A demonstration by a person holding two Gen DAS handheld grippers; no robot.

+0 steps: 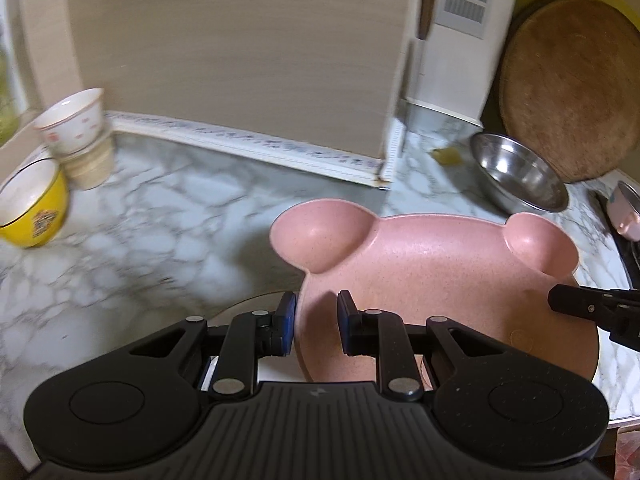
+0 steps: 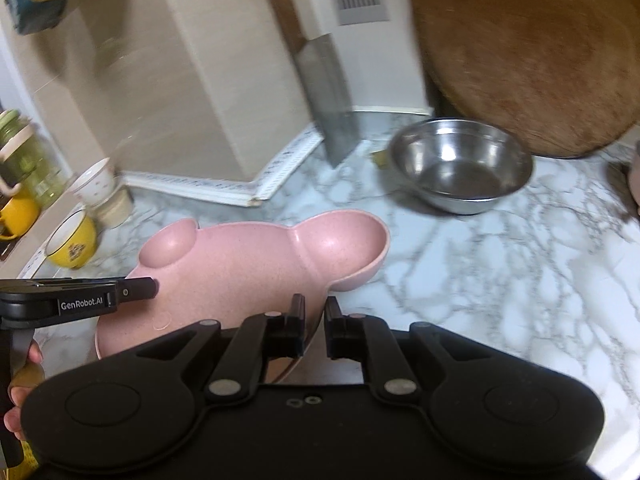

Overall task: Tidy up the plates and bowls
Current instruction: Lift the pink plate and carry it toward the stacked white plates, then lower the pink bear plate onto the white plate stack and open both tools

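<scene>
Pink plate (image 1: 436,268), bear-shaped w/ two ear wells, is held clear of the marble tabletop (image 1: 160,216). Left hand-held gripper (image 1: 316,322): jaws nearly closed, clamped on plate's near left rim. Right hand-held gripper (image 2: 314,330): jaws almost fully closed, pinching the opposite rim. Procedure, as judged: keep both grips even and plate level; steer clear of steel bowl (image 2: 460,168) and cleaver (image 2: 324,92); stacked bowls (image 1: 76,140) likely mark the sorting area.
</scene>
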